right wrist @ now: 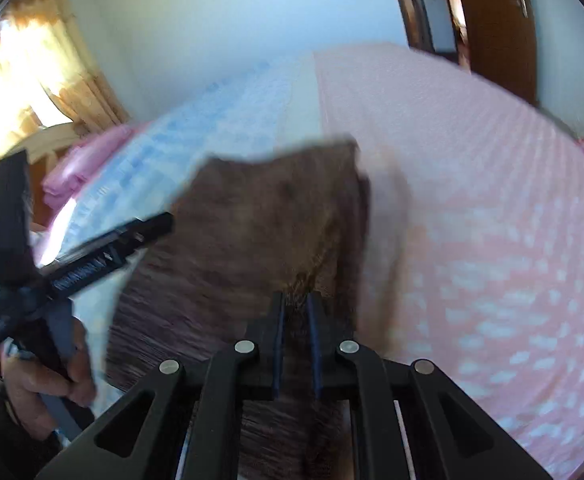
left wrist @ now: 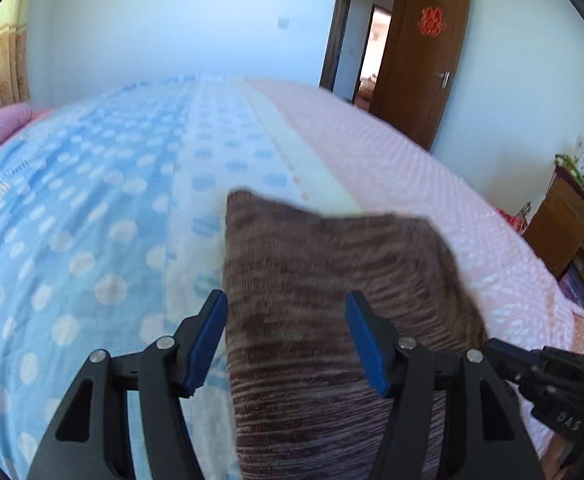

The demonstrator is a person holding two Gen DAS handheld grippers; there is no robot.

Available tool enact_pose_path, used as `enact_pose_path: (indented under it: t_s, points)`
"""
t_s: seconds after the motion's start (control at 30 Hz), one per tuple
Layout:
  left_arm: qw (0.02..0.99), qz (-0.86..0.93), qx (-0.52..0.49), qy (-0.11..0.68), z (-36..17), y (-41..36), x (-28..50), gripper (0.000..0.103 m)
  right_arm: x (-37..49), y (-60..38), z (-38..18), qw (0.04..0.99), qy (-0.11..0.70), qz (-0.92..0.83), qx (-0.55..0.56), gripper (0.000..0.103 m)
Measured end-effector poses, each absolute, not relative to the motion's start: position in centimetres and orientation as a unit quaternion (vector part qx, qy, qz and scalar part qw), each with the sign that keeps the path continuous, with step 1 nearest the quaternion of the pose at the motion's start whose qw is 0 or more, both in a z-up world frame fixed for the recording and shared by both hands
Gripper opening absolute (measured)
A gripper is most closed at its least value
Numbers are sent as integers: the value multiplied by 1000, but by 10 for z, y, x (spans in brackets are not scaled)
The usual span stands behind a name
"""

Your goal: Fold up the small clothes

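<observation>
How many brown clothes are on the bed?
1. A single brown knitted cloth lies over the bed, pinched by the right gripper, with the left gripper open around it. More could be hidden outside the views.

Motion blur smeared the brown knit garment; its lower part ran off the frame's bottom edge, behind the right gripper.

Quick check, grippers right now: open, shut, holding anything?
Left gripper: open, fingers spread either side of the brown cloth, not clamped.
Right gripper: shut on the brown cloth.
</observation>
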State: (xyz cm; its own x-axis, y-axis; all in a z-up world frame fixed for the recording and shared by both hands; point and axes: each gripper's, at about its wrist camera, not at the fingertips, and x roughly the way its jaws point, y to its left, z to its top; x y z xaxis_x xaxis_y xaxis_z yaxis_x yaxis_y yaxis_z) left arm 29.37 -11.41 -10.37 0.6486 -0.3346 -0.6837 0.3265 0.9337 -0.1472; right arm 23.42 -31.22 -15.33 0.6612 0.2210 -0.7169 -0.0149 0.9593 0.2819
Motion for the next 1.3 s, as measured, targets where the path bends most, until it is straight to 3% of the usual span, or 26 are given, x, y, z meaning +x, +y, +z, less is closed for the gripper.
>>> enact_pose_path:
  t_s: [0.13,0.23,0.33,0.43,0.53,0.6,0.7,1.03,1.07,1.1,1.13,1.17,1.3]
  points:
    - [887,-197,-56,413,-137,-87,299,71,222,-333,-156,896,399,82,178,9]
    - [884,-194,-73,419,-135,-82,303,71,227,-339,-142,894,406,72,177,9]
    - [890,-190,-73,409,-121,-87,303,70,234,-334,-107,928,345,50,131,11]
    - [898,-194,-69,389,-102,-96,310,70,267,-325,-91,936,337,52,91,12]
    - [908,-185,-51,373,-91,-113,326,71,306,-318,-97,935,348,45,46,12]
    - [911,-167,-39,375,-97,-119,341,77,332,-317,-113,930,364,41,38,12]
    - [902,-121,-10,415,-121,-124,360,78,353,-327,-148,915,399,22,51,14]
    - [894,-127,-27,428,-130,-119,359,83,330,-336,-128,927,363,-4,89,20]
    - [894,-125,-27,429,-130,-119,359,84,315,-338,-119,932,346,-2,111,31]
    - [894,-124,-27,430,-130,-119,359,85,304,-340,-115,934,335,0,127,48]
    - [894,-122,-26,430,-130,-119,359,86,292,-342,-111,936,321,-2,142,54]
    - [895,-117,-22,430,-129,-120,359,87,278,-343,-109,940,306,-8,153,59]
    - [896,-105,14,431,-126,-127,351,93,260,-347,-122,939,294,-15,179,59]
